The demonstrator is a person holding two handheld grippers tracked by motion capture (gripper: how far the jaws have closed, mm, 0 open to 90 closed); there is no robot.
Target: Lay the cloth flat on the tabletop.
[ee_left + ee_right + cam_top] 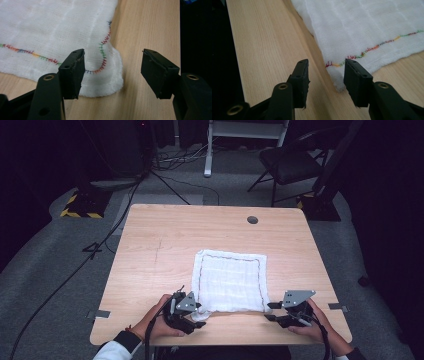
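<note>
White cloth (pixel 229 281) lies flat between left gripper (pixel 192 312) and right gripper (pixel 270 311), both wide open at its near corners

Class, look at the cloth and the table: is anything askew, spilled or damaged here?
Nothing stands out. The white cloth lies flat on the table, only slightly turned against its edges, stitching intact, no spill. The left gripper and right gripper sit open at its near corners.

Left gripper (pixel 196 314) jaws wide apart, right gripper (pixel 270 312) parted (narrower), both hand-held, low
</note>
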